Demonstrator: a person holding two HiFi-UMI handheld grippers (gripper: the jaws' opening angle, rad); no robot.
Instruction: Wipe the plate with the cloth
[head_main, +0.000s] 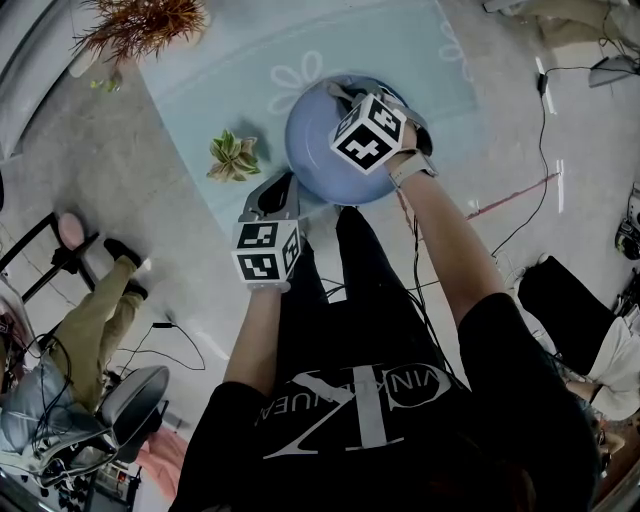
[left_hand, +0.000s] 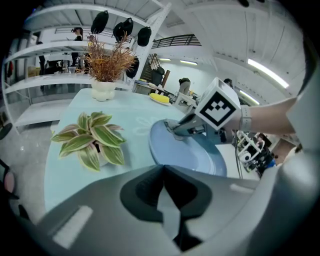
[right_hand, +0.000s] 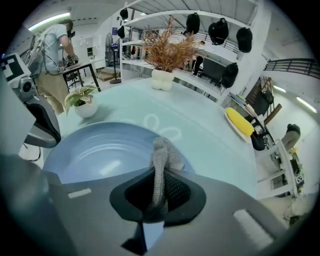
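Across the upper middle of the head view: a pale blue bench (head_main: 250, 60) with a faint flower outline. Resting on it at upper centre: the round blue glazed plate (head_main: 315, 150), inner face bare and glossy. Left of the plate, near but not touching: a small potted plant with green-and-cream striped leaves (head_main: 233, 155).

At the plate's lower-left rim in the head view: the left hand-held gripper (left_hand: 162, 170), jaws drawn together with barely a line between the tips, apparently pinching that rim to steady the plate. At the plate's upper-right part: the right hand-held gripper (right_hand: 159, 174), jaws clamped on a grey knitted-mesh cloth (right_hand: 162, 152). Cloth bunched into a narrow upright fold, standing out past the jaw tips at the centre of the right gripper view, just over the plate's edge. Contact with the glaze not confirmable.

Step in hand, as judged: the start of wiping, with cloth gripped and held at the rim, plate braced.

Next move:
- Lower the cloth tip onto the inner face.
- Sweep toward the lower left of the right gripper view under light pressure.
- Maintain the left grip to prevent sliding on the smooth bench.
- Keep the jaw tips off the glaze, allowing only cloth to touch.
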